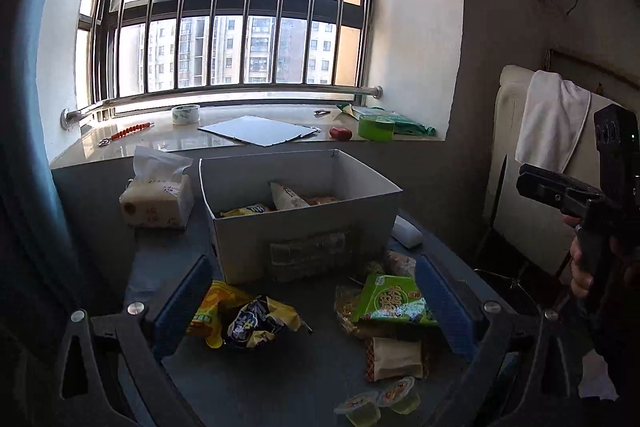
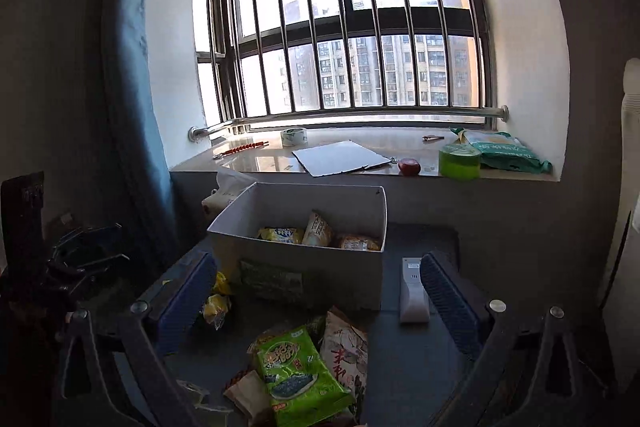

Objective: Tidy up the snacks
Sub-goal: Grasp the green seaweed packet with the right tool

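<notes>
Before the white box (image 2: 304,267), loose snack packets (image 2: 298,375) lie under both spread, empty tools.

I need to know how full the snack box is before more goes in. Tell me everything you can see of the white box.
The white box is an open-topped, lidless rectangular carton, apparently cardboard, standing upright on the dark table below the window sill. Its near wall bears a faded label. Inside lie a few snack packets, well under the rim. A tissue pack stands beside one end and a white remote lies by the other.
</notes>
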Tool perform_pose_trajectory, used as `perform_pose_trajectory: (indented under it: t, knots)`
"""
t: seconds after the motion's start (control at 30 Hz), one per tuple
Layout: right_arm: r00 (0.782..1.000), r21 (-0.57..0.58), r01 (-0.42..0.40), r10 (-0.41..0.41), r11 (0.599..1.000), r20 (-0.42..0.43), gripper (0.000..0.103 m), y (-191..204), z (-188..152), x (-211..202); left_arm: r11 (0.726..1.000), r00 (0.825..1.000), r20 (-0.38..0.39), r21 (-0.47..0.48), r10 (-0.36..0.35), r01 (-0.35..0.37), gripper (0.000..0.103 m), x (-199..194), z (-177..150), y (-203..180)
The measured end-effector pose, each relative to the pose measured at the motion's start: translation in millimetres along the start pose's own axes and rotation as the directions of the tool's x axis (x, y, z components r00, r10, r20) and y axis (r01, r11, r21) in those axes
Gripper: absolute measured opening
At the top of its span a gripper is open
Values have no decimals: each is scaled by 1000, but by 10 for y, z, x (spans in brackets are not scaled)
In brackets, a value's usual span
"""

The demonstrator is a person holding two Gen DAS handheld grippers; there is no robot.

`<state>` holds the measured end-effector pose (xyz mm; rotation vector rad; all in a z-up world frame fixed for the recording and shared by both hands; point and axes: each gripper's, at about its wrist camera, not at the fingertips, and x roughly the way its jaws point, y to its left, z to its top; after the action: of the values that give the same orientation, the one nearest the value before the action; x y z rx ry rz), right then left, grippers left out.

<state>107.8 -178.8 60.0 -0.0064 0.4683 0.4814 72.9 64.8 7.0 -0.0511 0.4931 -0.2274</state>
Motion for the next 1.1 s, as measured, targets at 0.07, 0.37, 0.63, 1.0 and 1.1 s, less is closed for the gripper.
perform_pose_trajectory:
  t: [0.07, 0.37, 0.63, 1.0, 1.1]
  knots:
    - [1000, 19, 19, -18, 1000, -22, 103, -15, -242, -119, 1000, 1000, -21, 1, 10, -10, 103, -64, -217, -85]
    - [986, 126, 38, -17, 991, -163, 103, -137, -928, -183, 999, 996, -83, -47, -8, 4, 103, -144, -657, -268]
    - [964, -118, 51, -80, 992, -254, 103, 132, -972, 213, 998, 994, -105, -66, -6, -1, 103, -69, -657, -232]
    - [895, -454, -49, -163, 890, -415, 103, 468, -1033, 1171, 994, 991, -130, -100, 21, -34, 103, -32, -738, -47]
    - [878, -496, -71, -181, 865, -443, 99, 488, -1092, 1291, 992, 989, -142, -113, 29, -46, 103, -11, -774, 22]
